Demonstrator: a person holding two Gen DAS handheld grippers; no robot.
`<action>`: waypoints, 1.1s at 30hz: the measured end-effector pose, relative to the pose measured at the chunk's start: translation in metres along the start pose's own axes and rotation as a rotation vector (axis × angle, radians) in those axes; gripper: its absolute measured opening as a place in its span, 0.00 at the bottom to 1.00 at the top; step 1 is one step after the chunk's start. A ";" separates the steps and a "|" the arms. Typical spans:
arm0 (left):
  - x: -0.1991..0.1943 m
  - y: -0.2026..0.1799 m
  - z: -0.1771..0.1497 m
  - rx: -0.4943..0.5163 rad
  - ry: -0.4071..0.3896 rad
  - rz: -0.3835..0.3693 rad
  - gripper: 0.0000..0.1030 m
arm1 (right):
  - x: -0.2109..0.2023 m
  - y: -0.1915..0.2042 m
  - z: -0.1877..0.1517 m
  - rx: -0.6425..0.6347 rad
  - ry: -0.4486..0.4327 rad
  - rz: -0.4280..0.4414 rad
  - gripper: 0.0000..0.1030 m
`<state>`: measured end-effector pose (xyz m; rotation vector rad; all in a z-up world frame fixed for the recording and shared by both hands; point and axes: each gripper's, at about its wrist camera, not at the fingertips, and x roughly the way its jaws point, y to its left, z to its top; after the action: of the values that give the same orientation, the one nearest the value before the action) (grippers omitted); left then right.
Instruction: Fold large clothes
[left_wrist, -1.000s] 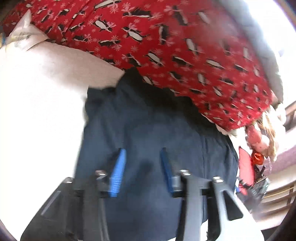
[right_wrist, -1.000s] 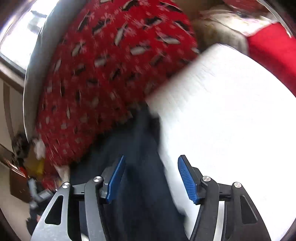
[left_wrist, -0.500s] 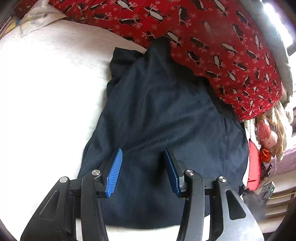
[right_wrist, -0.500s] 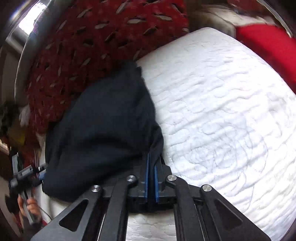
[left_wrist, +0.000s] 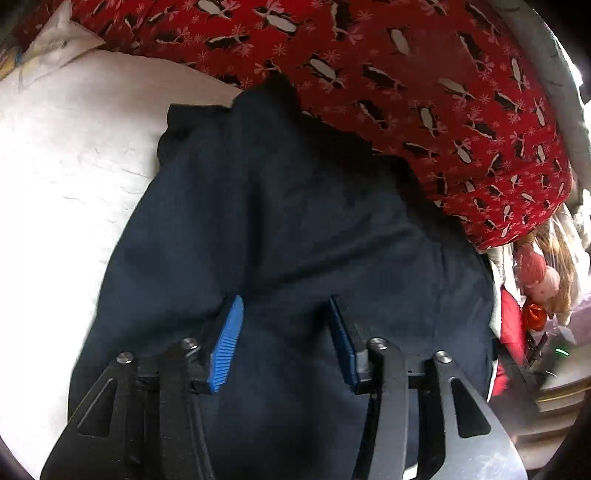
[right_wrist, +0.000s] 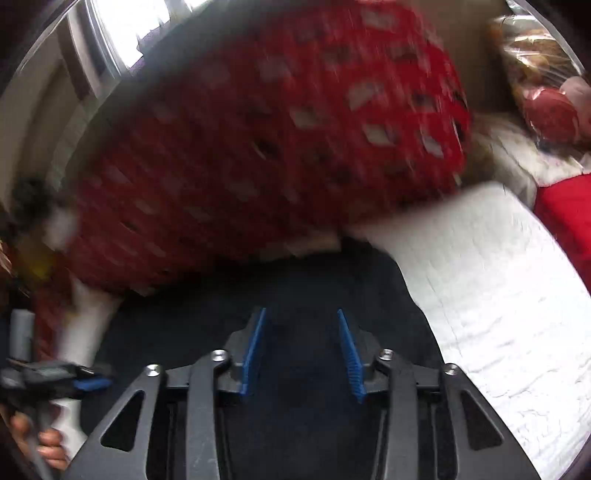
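A dark navy garment (left_wrist: 295, 229) lies bunched on the white quilted mattress (left_wrist: 62, 184), its far end against a red penguin-print blanket (left_wrist: 406, 74). My left gripper (left_wrist: 282, 343) is open just above the garment's near part, blue pads apart and empty. In the right wrist view the same garment (right_wrist: 332, 288) fills the lower middle, and my right gripper (right_wrist: 301, 350) is open over it, holding nothing. That view is blurred by motion. The left gripper (right_wrist: 77, 376) also shows at its lower left edge.
The red blanket (right_wrist: 277, 129) is heaped along the far side. The mattress (right_wrist: 498, 295) stretches to the right. Red cushions and stuffed toys (right_wrist: 554, 110) lie at the far right. Toys and clutter (left_wrist: 535, 273) sit beyond the bed's right edge.
My right gripper was shut on the garment's edge half a second ago; it has let go, opened and swung over the garment. My left gripper stays open and has moved closer.
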<state>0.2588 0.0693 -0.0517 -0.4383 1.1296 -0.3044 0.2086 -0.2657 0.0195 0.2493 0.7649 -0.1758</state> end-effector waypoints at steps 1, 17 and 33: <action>-0.003 0.004 0.001 0.005 -0.004 -0.015 0.40 | 0.021 -0.006 -0.007 -0.010 0.084 -0.037 0.42; 0.033 0.004 0.087 -0.126 -0.012 0.139 0.33 | 0.037 -0.020 0.039 0.088 -0.043 -0.030 0.45; 0.017 -0.019 0.036 -0.014 -0.005 0.085 0.52 | 0.029 0.005 0.012 0.058 -0.040 0.030 0.59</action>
<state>0.2983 0.0511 -0.0434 -0.4017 1.1427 -0.2213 0.2383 -0.2666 0.0086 0.3113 0.7163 -0.1741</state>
